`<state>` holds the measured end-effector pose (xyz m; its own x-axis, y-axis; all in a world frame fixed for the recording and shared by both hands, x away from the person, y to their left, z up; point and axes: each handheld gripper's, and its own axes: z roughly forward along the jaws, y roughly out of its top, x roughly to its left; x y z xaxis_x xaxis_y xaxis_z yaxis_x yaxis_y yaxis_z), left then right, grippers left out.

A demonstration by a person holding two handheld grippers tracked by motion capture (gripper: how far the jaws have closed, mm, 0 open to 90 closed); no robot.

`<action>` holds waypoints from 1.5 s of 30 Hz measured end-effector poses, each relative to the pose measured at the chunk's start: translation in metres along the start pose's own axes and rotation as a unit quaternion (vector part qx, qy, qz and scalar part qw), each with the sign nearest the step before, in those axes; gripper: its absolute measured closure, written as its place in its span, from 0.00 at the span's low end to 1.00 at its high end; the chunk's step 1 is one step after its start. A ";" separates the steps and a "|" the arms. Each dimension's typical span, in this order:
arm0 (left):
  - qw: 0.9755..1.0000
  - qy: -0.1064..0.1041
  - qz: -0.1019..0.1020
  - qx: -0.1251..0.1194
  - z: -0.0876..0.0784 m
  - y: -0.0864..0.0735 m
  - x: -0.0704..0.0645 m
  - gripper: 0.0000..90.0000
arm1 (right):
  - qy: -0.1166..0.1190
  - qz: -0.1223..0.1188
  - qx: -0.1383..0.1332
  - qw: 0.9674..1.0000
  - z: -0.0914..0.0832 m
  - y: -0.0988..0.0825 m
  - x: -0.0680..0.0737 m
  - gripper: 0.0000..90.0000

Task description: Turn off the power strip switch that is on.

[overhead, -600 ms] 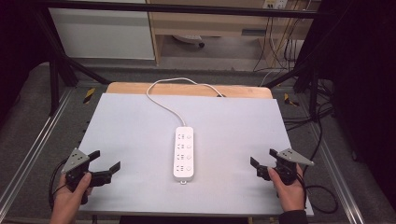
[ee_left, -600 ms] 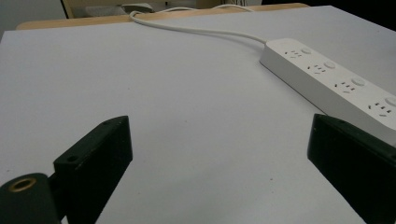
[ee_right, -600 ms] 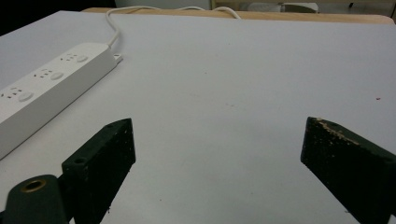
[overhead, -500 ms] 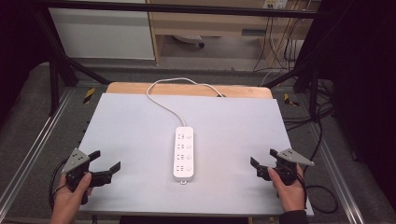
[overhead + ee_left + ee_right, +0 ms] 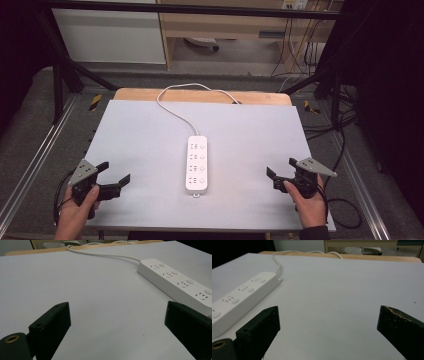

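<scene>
- The white power strip (image 5: 196,164) lies flat near the middle of the grey table (image 5: 140,130), a little toward the person's edge; nothing touches it.
- Its long axis runs from the person's side of the table toward the far side. The cord end points away from the person; the blunt end with a small tab points toward them. Sockets and round buttons face up.
- The white cord (image 5: 175,107) leaves the far end of the power strip, curves off to the left of it, then loops back right along the wooden far edge and drops out of sight.
- The left gripper (image 5: 114,176) is held low to the left of the power strip, well apart from it, jaws spread wide with nothing between them.
- The right gripper (image 5: 272,178) is held low to the right of the power strip, also well apart, jaws likewise spread and empty.
- Likely risk: the power strip is smooth and probably light, so a pinch from one side only could swing it about its tethered cord end.
- The cord's slack looks modest; pulling the power strip toward the person might tauten it and drag or twist the body.
- Jaws closing across the top could press a button by accident.
</scene>
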<state>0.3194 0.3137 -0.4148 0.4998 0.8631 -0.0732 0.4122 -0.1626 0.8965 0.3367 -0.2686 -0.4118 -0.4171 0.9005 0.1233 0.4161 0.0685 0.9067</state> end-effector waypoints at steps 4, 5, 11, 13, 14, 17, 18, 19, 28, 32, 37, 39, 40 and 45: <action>1.000 0.000 0.003 0.002 0.001 0.000 -0.001 0.07 | 0.015 -0.019 -0.020 1.000 -0.002 0.016 0.017 0.06; 1.000 -0.001 0.004 0.003 0.001 0.000 -0.001 0.07 | 0.018 -0.024 -0.025 0.999 -0.002 0.020 0.022 0.06; 1.000 0.000 0.003 0.004 0.001 -0.001 -0.001 0.07 | 0.033 -0.034 -0.028 0.999 0.002 0.028 0.033 0.05; 1.000 0.000 0.003 0.005 0.001 -0.001 -0.001 0.07 | 0.040 -0.034 -0.028 0.998 0.002 0.030 0.035 0.05; 1.000 0.000 0.003 0.005 0.001 -0.001 -0.001 0.07 | 0.043 -0.034 -0.030 0.998 0.002 0.030 0.036 0.05; 1.000 -0.001 0.002 0.005 0.001 -0.001 -0.002 0.07 | 0.047 -0.034 -0.035 0.998 0.001 0.034 0.039 0.05; 1.000 -0.001 0.003 0.005 0.002 -0.001 -0.002 0.07 | 0.047 -0.034 -0.035 0.998 0.001 0.034 0.039 0.05; 1.000 -0.001 0.002 0.006 0.002 -0.001 -0.002 0.07 | 0.046 -0.034 -0.042 0.997 0.002 0.038 0.041 0.06; 1.000 -0.001 0.002 0.006 0.002 -0.001 -0.002 0.07 | 0.061 -0.030 -0.025 0.997 0.016 0.051 0.051 0.07; 1.000 -0.002 0.002 0.006 0.002 -0.001 -0.002 0.07 | 0.068 -0.037 -0.017 0.997 0.022 0.055 0.057 0.07; 1.000 -0.002 0.004 0.006 0.002 -0.001 -0.002 0.07 | 0.076 -0.043 -0.018 0.996 0.028 0.063 0.066 0.07; 1.000 -0.002 0.002 0.006 0.002 -0.001 -0.003 0.07 | 0.077 -0.048 -0.022 0.996 0.031 0.068 0.068 0.07; 1.000 -0.002 0.002 0.007 0.002 -0.001 -0.002 0.07 | 0.079 -0.047 -0.022 0.996 0.032 0.069 0.069 0.07; 1.000 -0.002 0.002 0.007 0.002 -0.001 -0.003 0.07 | 0.084 -0.047 -0.030 0.995 0.039 0.074 0.073 0.14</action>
<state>0.3193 0.3106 -0.4166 0.5044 0.8605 -0.0719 0.4215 -0.1727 0.8902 0.3682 -0.1806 -0.3513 -0.5828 0.8067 0.0978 0.3215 0.1184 0.9395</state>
